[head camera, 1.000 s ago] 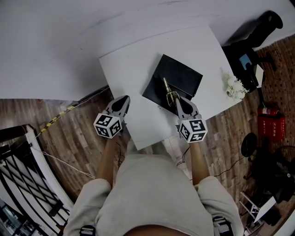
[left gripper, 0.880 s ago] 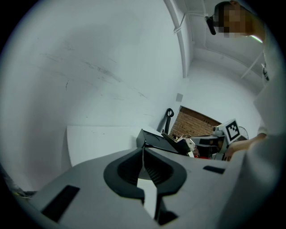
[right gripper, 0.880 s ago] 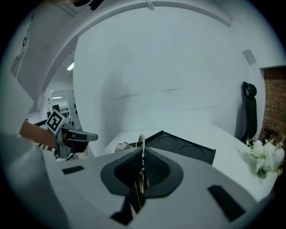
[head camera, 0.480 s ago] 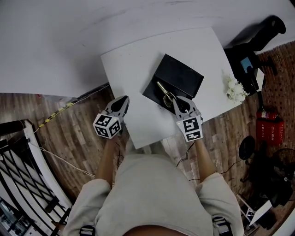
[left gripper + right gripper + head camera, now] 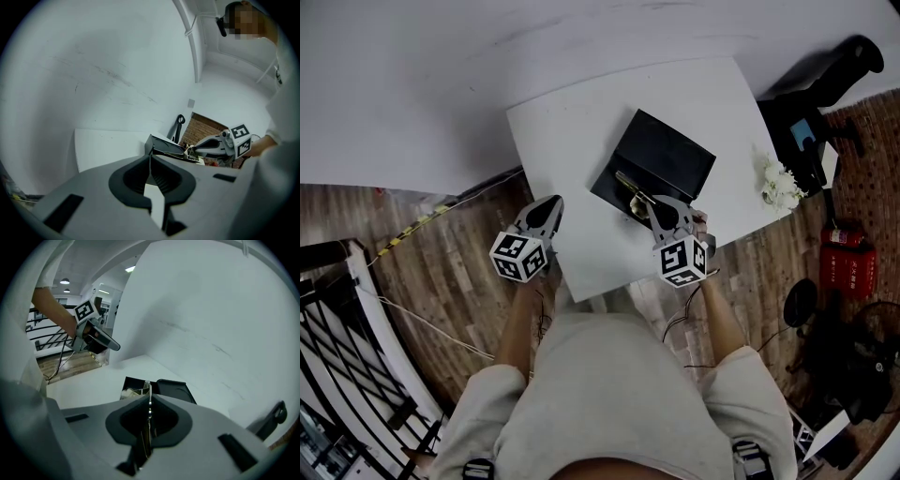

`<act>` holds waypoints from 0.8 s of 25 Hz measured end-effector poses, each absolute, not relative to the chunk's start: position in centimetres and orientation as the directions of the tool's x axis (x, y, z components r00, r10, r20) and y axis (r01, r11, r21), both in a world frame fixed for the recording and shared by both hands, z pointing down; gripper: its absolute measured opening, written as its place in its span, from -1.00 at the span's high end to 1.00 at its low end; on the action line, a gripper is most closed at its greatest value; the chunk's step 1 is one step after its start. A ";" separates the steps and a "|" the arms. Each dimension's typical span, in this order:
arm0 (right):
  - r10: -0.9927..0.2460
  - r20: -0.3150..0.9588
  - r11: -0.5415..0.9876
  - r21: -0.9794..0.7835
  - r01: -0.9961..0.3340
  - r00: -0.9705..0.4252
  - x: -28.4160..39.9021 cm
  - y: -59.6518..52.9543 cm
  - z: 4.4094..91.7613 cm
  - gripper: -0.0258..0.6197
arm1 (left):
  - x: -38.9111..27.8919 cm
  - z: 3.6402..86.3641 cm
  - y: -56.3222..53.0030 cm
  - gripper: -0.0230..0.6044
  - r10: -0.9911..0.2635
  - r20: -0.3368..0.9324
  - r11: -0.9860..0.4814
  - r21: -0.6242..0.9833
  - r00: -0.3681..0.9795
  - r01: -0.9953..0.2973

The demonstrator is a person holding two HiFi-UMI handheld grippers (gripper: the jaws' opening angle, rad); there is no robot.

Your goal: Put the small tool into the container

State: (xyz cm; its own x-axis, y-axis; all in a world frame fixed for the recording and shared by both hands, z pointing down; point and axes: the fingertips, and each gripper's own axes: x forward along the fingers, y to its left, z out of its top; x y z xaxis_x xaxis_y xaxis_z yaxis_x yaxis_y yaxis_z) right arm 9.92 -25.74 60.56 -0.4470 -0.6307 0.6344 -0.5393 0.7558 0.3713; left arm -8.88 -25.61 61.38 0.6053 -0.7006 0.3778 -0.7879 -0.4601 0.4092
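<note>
The small tool [image 5: 627, 182], a slim brass-coloured piece, is pinched between the jaws of the right hand-held gripper [image 5: 649, 203]. In the right gripper view we see it edge-on, a thin strip running up the seam where the two pads press together. Its free end projects beyond the jaw tips and lies over the near part of the container [image 5: 667, 156]. We cannot tell whether the tool touches the container.

The container is a flat black box that stands open, set at an angle near the middle of the white bench [image 5: 564, 141]. In the right gripper view something pale lies inside its near half.

The right hand-held gripper points down and away from the person, just over the container's near edge.

The left hand-held gripper [image 5: 552, 201] is at the left edge of the bench, well apart from the container. Its jaws are pressed together at the tips with nothing between them, and it points toward the bench top.

On the far right corner of the bench we note a small bunch of white flowers [image 5: 778, 181]. A red fire extinguisher [image 5: 849, 251] sits on the wooden floor [image 5: 450, 272] to the right of the bench. A white wall [image 5: 412, 75] rises behind the bench.
</note>
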 end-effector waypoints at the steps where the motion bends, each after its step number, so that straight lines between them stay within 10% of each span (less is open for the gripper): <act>1: -0.633 0.637 0.757 0.390 -0.524 -0.441 9.9 -25.7 60.7 0.90 | -8.9 61.4 -25.6 0.88 -0.701 0.378 -0.460 0.409 0.605 -0.788; 20: -0.667 0.666 0.745 0.604 -0.283 -0.334 8.9 -24.2 63.5 0.90 | -8.9 62.0 -24.8 0.88 -0.694 0.376 -0.456 0.429 0.614 -0.779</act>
State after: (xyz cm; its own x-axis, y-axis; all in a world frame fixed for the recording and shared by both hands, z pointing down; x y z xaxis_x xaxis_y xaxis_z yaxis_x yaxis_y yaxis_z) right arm 8.86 -24.16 63.51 -0.3344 -0.6671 0.6657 -0.2828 0.7448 0.6043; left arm -8.92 -24.79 61.99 0.6137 -0.6941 0.3764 -0.7794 -0.4564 0.4293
